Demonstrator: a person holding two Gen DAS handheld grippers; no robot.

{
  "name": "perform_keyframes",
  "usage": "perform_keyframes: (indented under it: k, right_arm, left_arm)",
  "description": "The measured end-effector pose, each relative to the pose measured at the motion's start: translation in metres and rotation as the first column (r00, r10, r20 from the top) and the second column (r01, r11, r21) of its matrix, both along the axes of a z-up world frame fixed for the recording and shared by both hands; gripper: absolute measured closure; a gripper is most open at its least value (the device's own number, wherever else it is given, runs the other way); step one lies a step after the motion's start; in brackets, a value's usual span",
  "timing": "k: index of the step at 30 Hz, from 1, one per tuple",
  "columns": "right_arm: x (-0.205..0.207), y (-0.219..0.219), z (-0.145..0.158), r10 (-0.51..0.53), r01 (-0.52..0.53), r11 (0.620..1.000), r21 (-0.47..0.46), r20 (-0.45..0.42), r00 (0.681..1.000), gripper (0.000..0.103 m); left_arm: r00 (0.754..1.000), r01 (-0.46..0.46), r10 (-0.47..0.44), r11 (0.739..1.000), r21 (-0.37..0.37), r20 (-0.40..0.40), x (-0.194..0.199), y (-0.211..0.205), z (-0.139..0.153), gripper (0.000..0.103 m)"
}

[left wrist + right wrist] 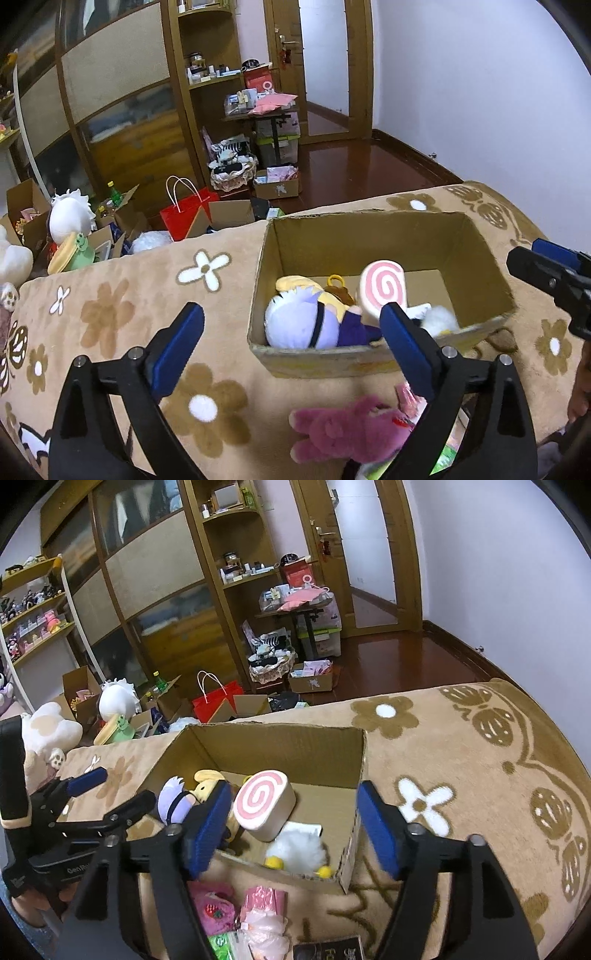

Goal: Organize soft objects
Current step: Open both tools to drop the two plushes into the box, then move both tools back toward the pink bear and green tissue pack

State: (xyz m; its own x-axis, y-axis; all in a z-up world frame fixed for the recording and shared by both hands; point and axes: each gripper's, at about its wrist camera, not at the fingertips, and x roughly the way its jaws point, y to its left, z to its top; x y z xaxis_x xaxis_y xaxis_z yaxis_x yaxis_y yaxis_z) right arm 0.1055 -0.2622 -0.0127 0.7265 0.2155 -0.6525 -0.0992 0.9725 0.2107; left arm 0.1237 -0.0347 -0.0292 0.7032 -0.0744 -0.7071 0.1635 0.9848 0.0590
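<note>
An open cardboard box sits on a tan flowered blanket. Inside lie a plush doll with pale lilac hair, a pink swirl roll cushion and a white fluffy duck with yellow feet. My left gripper stands open above the box's near left corner, nothing between its pads. My right gripper is open over the box's near edge, also holding nothing.
A magenta plush bear, a pink strawberry pouch and pink and green packets lie on the blanket before the box. Beyond the blanket's far edge are more boxes, a red bag, plush toys and wooden shelving.
</note>
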Motion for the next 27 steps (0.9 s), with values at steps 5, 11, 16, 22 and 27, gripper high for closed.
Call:
perform_keyframes:
  k: [5,11,16,22,27]
  right_arm:
    - [-0.012,-0.001,0.008,0.005,-0.005,1.000,-0.006,0.002,1.000,0.010]
    - [-0.033,-0.011,0.018,-0.028,0.028,1.000,0.000,0.027,0.999,0.000]
    - [-0.048,-0.015,0.023,-0.032,0.032,0.999,-0.018,0.020,0.999,0.000]
    - [-0.064,-0.017,0.025,-0.026,0.026,0.999,-0.042,-0.002,1.000,0.000]
    - [-0.071,-0.022,0.018,-0.040,0.038,0.999,-0.023,-0.062,0.997,0.000]
  left_arm:
    - [1.000,0.008,-0.008,1.000,-0.026,-0.006,-0.017,-0.001,0.013,0.004]
    - [1.000,-0.013,0.013,0.999,-0.034,-0.001,-0.043,-0.004,0.026,0.004]
    - [0.999,-0.020,0.019,0.999,-0.025,-0.034,-0.058,-0.008,0.032,0.004]
    - [0.993,-0.028,0.022,0.998,-0.051,-0.113,-0.070,-0.010,0.023,0.004]
    - [0.976,-0.070,0.048,0.992,-0.100,-0.212,-0.072,-0.007,0.004,0.004]
